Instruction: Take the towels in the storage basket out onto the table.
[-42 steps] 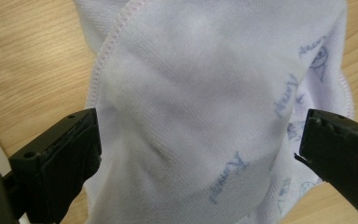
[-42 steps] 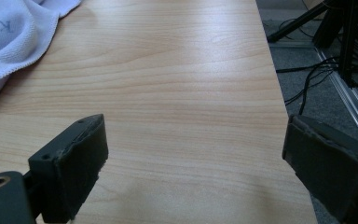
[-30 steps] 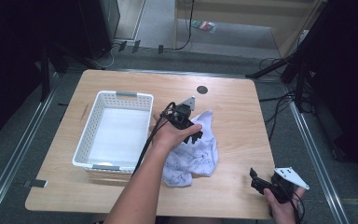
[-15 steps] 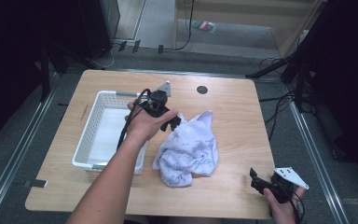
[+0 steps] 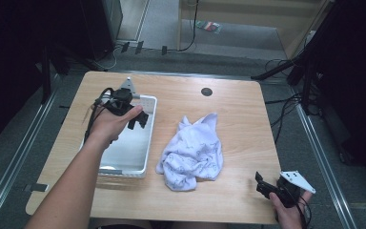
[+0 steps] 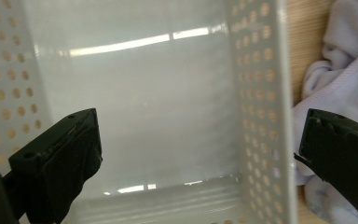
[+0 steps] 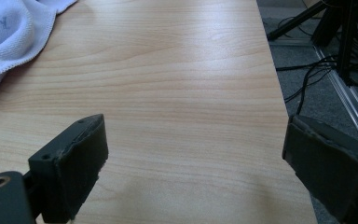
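From the high view I see my left gripper [image 5: 138, 119] held above the white perforated basket [image 5: 148, 143], near its far end, on the left half of the wooden table [image 5: 238, 109]. The crumpled white cloth [image 5: 193, 152] lies on the table just beside the basket's right wall, outside it. My right gripper [image 5: 267, 187] sits low at the near right corner of the table, well apart from the cloth.

The left gripper view adds what the high view cannot resolve: the jaws stand wide apart with nothing between them, one over the basket's bare floor [image 6: 144, 102], the other past the perforated wall, above the cloth [image 6: 340, 79]. I note the cloth lies close against that wall.

The right gripper view shows its jaws also spread wide and empty over bare tabletop [image 7: 177, 93], with an edge of the cloth [image 7: 9, 32] at the upper left.
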